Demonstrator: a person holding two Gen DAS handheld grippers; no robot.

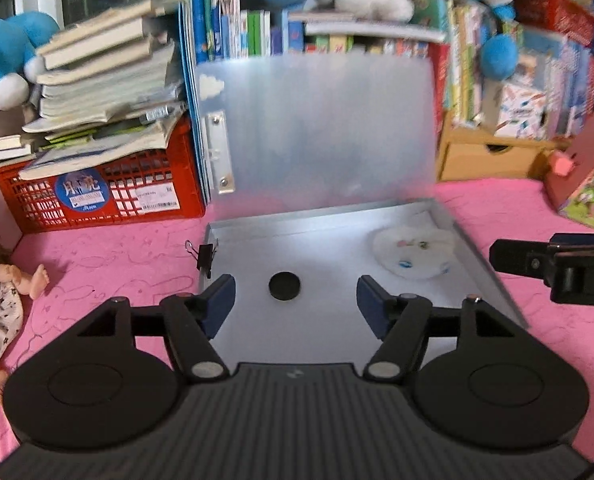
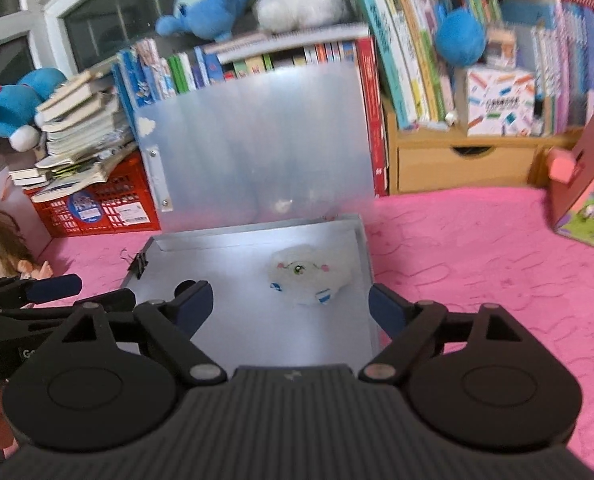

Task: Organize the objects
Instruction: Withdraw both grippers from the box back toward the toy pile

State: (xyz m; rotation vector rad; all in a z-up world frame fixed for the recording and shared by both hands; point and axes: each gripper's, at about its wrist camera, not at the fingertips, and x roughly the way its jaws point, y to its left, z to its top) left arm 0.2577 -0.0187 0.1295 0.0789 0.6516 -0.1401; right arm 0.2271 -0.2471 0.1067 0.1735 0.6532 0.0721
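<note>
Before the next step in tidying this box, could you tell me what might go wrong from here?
1. The translucent lid stands upright, seemingly propped against the books behind; it may drop onto a gripper reaching in.
2. The black disc lies loose on the smooth box floor, so it could slide from the open left gripper.
3. The binder clip sits on the box's left wall, where a finger might snag it.

Red crate point(image 1: 97, 196), stacked books point(image 1: 105, 92)
</note>
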